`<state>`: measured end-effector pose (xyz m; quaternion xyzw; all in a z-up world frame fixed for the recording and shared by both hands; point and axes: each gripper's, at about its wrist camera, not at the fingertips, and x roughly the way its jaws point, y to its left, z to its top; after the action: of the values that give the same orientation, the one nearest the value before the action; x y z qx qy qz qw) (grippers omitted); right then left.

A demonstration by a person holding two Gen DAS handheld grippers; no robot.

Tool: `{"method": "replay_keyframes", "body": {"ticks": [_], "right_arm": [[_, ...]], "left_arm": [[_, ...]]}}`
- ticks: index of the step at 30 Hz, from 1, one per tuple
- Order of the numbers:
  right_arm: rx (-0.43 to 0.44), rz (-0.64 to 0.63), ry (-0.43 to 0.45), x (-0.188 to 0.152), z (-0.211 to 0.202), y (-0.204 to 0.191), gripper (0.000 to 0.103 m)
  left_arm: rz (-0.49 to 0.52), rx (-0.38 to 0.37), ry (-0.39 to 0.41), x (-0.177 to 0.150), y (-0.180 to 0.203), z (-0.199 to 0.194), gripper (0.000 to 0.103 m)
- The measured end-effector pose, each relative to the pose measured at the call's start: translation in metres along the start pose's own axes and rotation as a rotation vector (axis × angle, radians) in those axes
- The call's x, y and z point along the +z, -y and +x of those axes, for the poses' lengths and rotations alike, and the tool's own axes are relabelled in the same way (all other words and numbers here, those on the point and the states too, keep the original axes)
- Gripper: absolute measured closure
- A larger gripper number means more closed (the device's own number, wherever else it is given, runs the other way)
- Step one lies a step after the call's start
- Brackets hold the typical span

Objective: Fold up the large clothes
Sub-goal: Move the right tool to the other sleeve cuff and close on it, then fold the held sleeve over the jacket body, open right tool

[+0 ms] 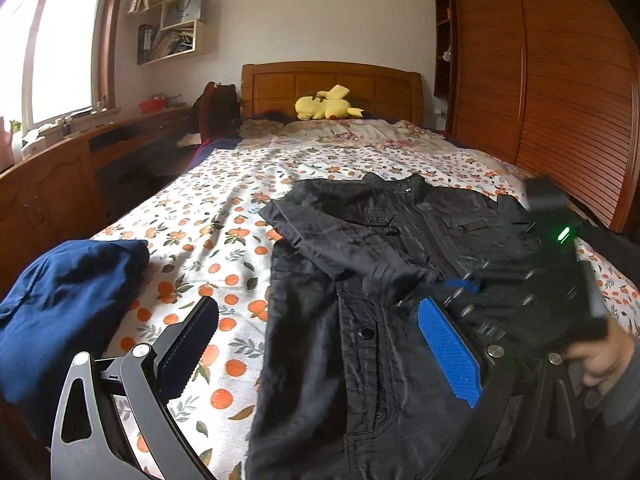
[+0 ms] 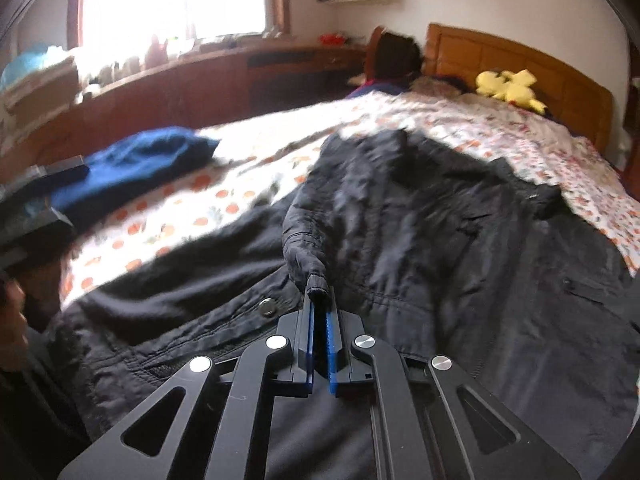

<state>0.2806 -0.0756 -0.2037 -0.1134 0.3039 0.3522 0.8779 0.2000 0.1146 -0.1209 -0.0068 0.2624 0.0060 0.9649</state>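
A large black jacket (image 1: 360, 240) (image 2: 460, 240) lies front up on the bed's fruit-print sheet (image 1: 224, 208), collar toward the headboard. One sleeve (image 1: 316, 236) is folded across its chest. My right gripper (image 2: 319, 294) is shut on that sleeve's ribbed cuff (image 2: 310, 268), which sticks out from between the blue pads. In the left wrist view the right gripper (image 1: 400, 296) reaches in from the right, held by a hand (image 1: 600, 360). My left gripper (image 1: 320, 340) is open and hovers above the jacket's lower left side with nothing gripped.
A folded dark blue garment (image 1: 72, 292) (image 2: 140, 164) sits at the bed's left edge. A yellow plush toy (image 1: 326, 104) (image 2: 508, 86) lies by the wooden headboard (image 1: 332, 80). A wooden wardrobe (image 1: 540, 80) stands right of the bed, a long wooden desk (image 1: 60, 168) left.
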Motion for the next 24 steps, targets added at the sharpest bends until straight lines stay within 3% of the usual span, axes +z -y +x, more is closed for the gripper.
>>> {"method": "replay_keyframes", "body": {"ticks": [13,24], "right_arm": [[-0.042,0.138,0.172,-0.015,-0.111,0.054,0.099],[-0.176,0.222,0.151,-0.060,-0.149,0.100,0.099]], "left_arm": [[0.029,-0.048,0.002,0.006,0.034,0.012,0.002],[0.071,-0.090,-0.007,0.008,0.072,0.032,0.002]]}}
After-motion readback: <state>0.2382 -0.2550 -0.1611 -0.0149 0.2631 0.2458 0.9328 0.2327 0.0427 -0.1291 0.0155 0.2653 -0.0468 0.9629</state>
